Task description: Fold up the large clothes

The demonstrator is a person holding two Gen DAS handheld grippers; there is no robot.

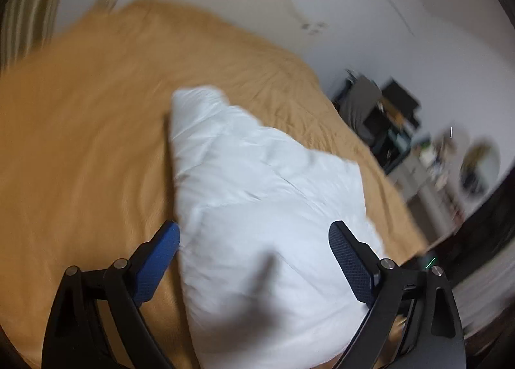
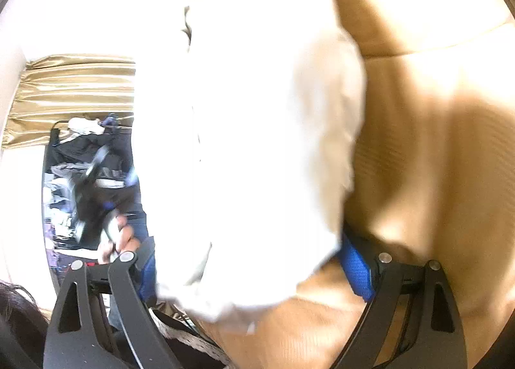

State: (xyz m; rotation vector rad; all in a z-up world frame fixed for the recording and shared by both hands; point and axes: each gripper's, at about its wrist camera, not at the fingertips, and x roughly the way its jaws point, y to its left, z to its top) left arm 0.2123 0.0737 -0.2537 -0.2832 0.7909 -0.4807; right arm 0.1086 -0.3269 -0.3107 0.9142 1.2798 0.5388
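- The white garment (image 1: 257, 208) is being left lying on the tan bedspread (image 1: 80, 143), bare cover around its edges.
- The left gripper (image 1: 254, 237) is being held spread, pinching nothing.
- The right gripper (image 2: 248, 262) is being held spread around the garment's near edge.

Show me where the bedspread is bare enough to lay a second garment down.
Bare bedspread runs wide on the picture's left of the white garment, out to the curtain, and beyond it toward the wall. The shelves past the bed's right edge are crowded.
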